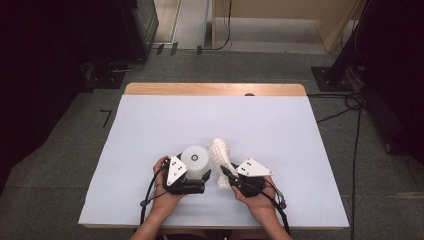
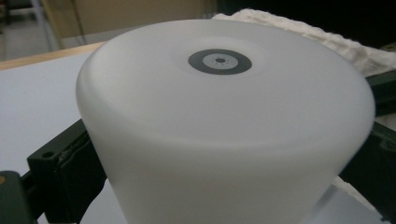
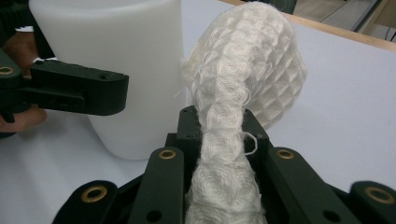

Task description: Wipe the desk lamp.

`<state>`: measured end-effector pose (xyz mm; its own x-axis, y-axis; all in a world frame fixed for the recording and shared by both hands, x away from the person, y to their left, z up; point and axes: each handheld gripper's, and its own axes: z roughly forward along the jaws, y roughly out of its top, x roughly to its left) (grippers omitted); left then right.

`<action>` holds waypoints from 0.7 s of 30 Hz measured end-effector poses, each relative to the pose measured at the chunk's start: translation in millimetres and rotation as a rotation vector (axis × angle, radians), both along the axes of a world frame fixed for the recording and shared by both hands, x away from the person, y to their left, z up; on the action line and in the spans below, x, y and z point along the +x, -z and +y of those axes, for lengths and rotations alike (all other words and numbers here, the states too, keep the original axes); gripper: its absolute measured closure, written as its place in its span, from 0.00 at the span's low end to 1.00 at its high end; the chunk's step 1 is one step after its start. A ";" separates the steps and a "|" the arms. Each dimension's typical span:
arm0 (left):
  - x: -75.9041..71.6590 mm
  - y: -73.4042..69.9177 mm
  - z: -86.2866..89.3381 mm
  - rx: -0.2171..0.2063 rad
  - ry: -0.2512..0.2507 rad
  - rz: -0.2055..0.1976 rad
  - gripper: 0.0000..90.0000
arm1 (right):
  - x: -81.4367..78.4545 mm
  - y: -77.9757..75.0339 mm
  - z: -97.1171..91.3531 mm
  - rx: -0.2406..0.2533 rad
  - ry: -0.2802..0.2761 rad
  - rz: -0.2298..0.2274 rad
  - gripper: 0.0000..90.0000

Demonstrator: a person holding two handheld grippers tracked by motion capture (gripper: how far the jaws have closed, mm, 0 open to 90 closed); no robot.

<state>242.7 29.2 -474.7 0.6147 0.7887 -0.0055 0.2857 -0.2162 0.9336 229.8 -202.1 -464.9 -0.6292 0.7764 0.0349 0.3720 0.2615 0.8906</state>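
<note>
Two hand-held grippers work side by side near the front edge of a pale-covered table (image 1: 150,125). Left gripper (image 1: 200,175) — jaws set against either side of a white translucent cup (image 1: 195,160), clamped on it; the cup stands upside down, its flat base uppermost with a small dark ring mark at the centre. Right gripper (image 1: 226,172) — jaws clenched on a white waffle-weave cloth (image 1: 220,152), the fabric pinched into a narrow strip between them and bunching into a rounded wad beyond the tips. The wad sits just beside the cup's wall, on the cup's right in the high view. Both hands rest low over the table.
</note>
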 end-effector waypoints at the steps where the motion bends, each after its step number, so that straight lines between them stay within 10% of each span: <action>1: -1.2 0.3 -2.1 0.010 -0.018 -0.004 0.00 | 0.6 1.0 -0.6 -0.004 0.002 0.002 0.84; 6: -4.3 -1.3 -6.1 0.035 -0.093 -0.006 0.08 | 1.2 3.4 -0.4 -0.010 0.001 0.007 0.84; 13: 0.8 -5.6 -0.2 0.049 -0.029 0.006 0.10 | -0.5 2.7 3.1 -0.003 0.000 0.020 0.84; 21: 7.1 -25.7 23.3 -0.106 0.056 0.002 0.10 | -4.2 2.1 13.2 -0.016 -0.029 0.020 0.83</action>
<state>249.8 52.5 -449.1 0.6580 0.7478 -0.0880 0.2775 -0.1321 0.9516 225.6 -188.9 -467.0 -0.6506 0.7586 0.0357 0.3821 0.2863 0.8787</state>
